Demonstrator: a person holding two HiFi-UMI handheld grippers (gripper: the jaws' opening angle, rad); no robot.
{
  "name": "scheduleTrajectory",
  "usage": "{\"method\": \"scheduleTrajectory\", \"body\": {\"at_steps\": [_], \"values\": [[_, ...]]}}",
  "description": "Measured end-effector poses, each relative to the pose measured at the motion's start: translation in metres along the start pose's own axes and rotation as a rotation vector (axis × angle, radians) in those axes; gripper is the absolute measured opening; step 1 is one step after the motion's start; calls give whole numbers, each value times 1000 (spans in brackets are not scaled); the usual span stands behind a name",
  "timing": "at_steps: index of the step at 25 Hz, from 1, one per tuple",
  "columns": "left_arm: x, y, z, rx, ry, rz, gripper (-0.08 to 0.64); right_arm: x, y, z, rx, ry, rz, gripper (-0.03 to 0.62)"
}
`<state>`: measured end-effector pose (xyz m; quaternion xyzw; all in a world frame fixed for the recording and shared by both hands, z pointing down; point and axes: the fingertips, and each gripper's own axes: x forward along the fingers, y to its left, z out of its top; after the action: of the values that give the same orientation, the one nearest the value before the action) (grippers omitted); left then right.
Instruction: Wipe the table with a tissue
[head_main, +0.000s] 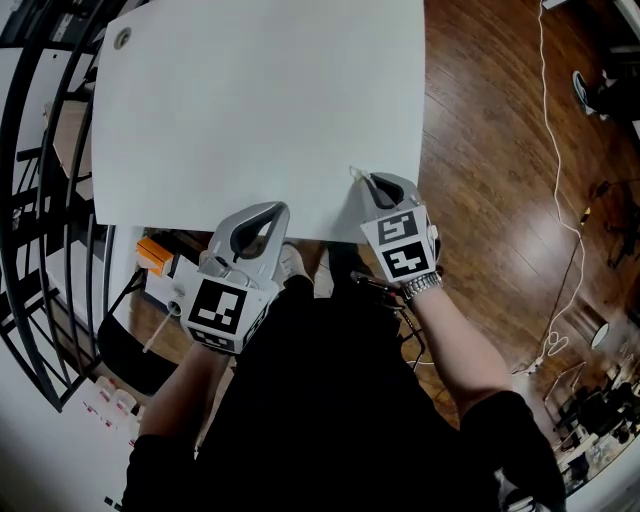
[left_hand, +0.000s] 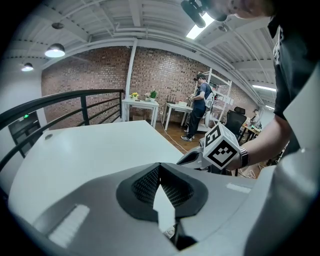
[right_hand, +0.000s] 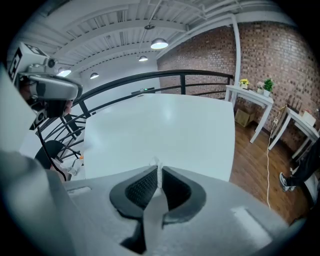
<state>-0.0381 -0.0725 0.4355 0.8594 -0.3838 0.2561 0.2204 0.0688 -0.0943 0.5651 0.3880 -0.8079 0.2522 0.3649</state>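
right claw (head_main: 366, 180) clenched on a white scrap, probably tissue (right_hand: 156, 164), at table (head_main: 260, 110) edge; left claw (head_main: 281, 209) clenched empty

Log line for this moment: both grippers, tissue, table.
left gripper: shut, empty | right gripper: shut on tissue, small white tuft past tips | table: white, both grippers at near edge
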Motion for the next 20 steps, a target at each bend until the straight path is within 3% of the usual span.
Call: {"method": "scheduleTrajectory", "body": {"at_steps": [20], "values": [[-2,10,11,-7,-18,46,17,10,-10,14,13,-10,32,20]]}}
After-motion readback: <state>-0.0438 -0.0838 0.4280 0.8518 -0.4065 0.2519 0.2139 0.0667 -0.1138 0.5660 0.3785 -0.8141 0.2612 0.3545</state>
